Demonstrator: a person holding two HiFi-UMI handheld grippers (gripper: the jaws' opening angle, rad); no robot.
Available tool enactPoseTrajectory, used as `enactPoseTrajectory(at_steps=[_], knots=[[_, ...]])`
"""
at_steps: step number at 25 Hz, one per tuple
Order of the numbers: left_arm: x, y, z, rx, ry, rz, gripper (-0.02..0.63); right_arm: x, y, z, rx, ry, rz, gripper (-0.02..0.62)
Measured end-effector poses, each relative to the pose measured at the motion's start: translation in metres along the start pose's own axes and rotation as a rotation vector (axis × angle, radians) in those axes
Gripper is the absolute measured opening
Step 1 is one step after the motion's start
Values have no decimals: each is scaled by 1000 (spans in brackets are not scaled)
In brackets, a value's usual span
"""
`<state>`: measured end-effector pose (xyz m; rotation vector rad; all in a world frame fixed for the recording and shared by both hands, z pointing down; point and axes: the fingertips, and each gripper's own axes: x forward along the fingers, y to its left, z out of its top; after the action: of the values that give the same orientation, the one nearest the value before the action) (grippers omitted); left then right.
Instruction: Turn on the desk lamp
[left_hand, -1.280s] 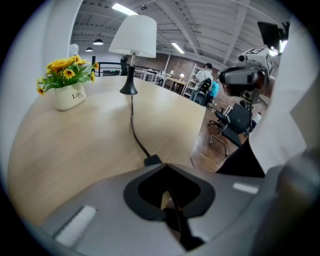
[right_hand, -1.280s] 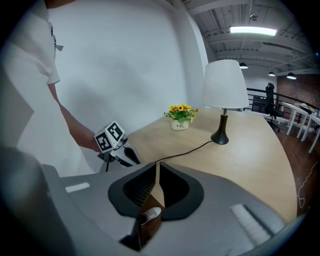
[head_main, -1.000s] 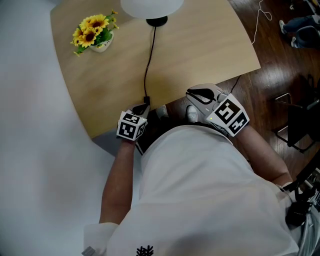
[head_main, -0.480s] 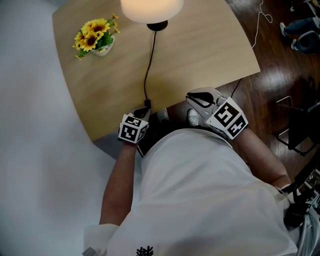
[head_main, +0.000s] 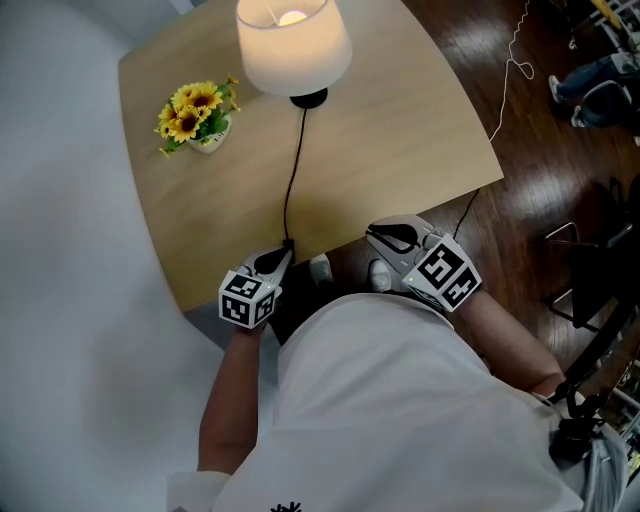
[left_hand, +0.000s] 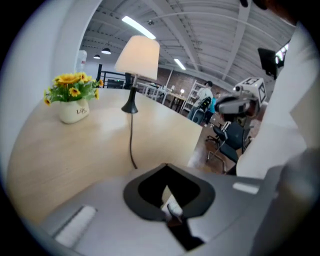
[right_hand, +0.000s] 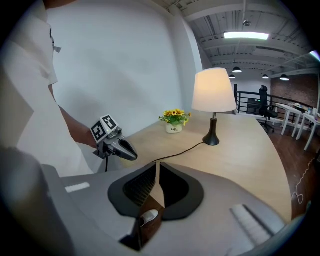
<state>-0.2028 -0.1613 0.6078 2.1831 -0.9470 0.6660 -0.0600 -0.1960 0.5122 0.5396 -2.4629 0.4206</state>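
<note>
The desk lamp (head_main: 293, 45) stands at the far side of the wooden table (head_main: 400, 150), its white shade glowing. Its black cord (head_main: 290, 170) runs from the base to the near table edge. My left gripper (head_main: 277, 260) hovers at that edge beside the cord's near end, shut and holding nothing. In the right gripper view the left gripper (right_hand: 131, 154) shows shut, apart from the cord (right_hand: 180, 150). My right gripper (head_main: 392, 238) hangs off the near edge, shut and empty. The lit shade (left_hand: 138, 56) also shows in the left gripper view.
A small white pot of sunflowers (head_main: 195, 112) sits at the table's far left. Dark wood floor lies to the right, with a black chair (head_main: 590, 265), a thin white cable (head_main: 510, 60) and a person's legs (head_main: 590, 80). A pale wall borders the left.
The lamp shade went from plain white to glowing. My left gripper has drawn back from the cord toward the near table edge. The right gripper shifted slightly left.
</note>
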Motion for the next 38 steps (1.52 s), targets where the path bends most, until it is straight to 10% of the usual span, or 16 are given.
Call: enactPoseTrajectory(at_steps=[10, 24, 38], knots=[[-20, -48, 76, 9, -289, -66, 18, -16, -8, -6, -9, -74, -27, 25], [-35, -203, 75, 62, -267, 16, 18, -105, 12, -62, 25, -164, 100, 25], [-84, -247, 51, 159, -349, 20, 18, -131, 56, -77, -14, -158, 46, 26]])
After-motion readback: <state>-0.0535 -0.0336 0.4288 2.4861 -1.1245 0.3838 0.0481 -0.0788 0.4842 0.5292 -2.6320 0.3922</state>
